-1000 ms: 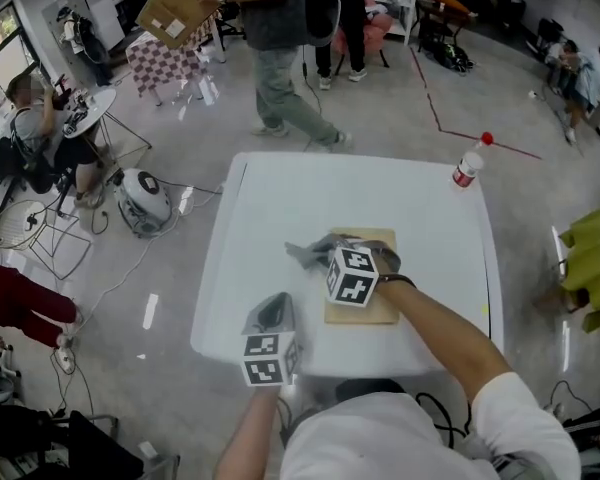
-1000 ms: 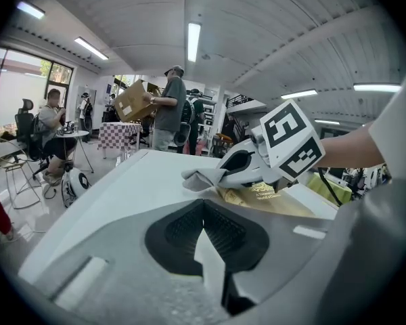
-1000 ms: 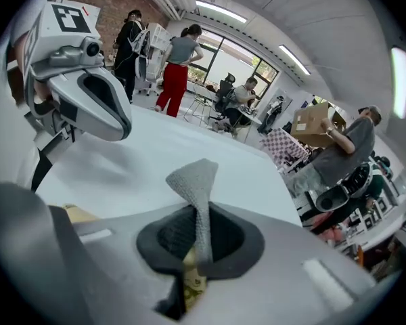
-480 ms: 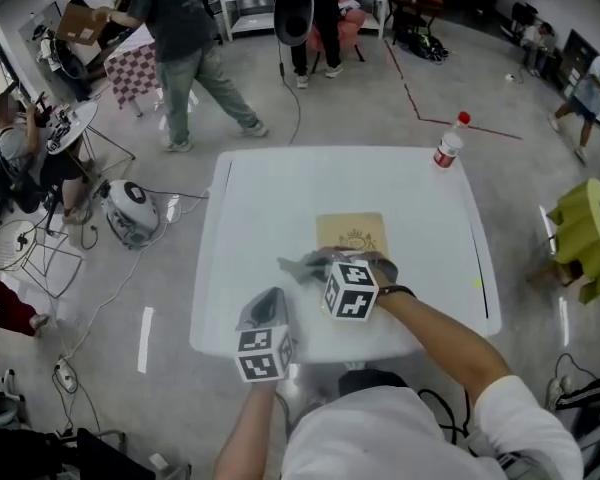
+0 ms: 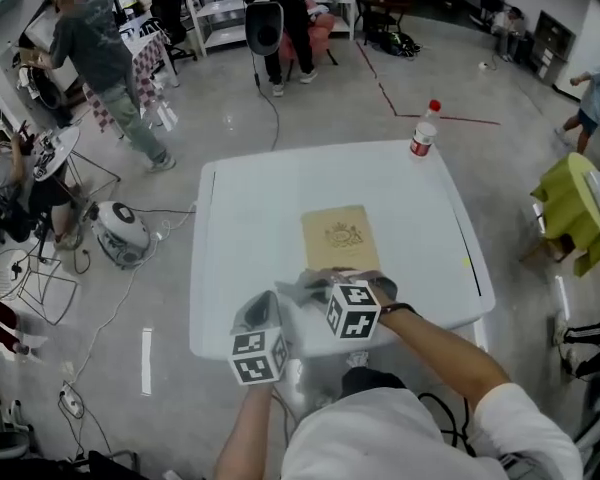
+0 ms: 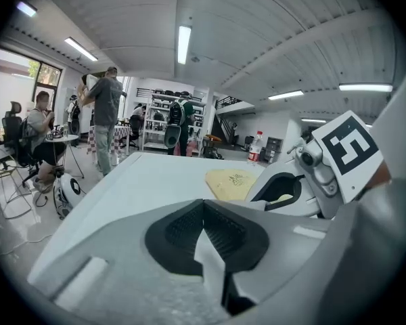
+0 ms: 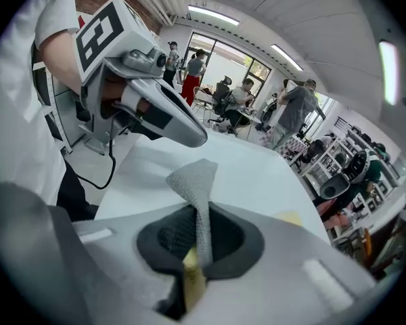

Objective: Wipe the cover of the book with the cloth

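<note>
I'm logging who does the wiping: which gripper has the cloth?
The right gripper: its jaws are shut on the grey cloth, which sticks up between them. The left gripper is shut too, but holds nothing.

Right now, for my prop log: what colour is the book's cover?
The book has a tan cover with a small dark emblem; the head view shows it best.

Site type: open-plan robotics lab/workshop hall. Evidence round you:
- bare concrete floor (image 5: 330,108) w/ red tape line (image 5: 378,84)
- metal shelving (image 5: 215,8) at far wall
- strip lights (image 6: 184,42), ribbed ceiling
- loose cables (image 5: 108,308)
- ppl (image 5: 95,53) at other stations beyond your white table (image 5: 260,208)
</note>
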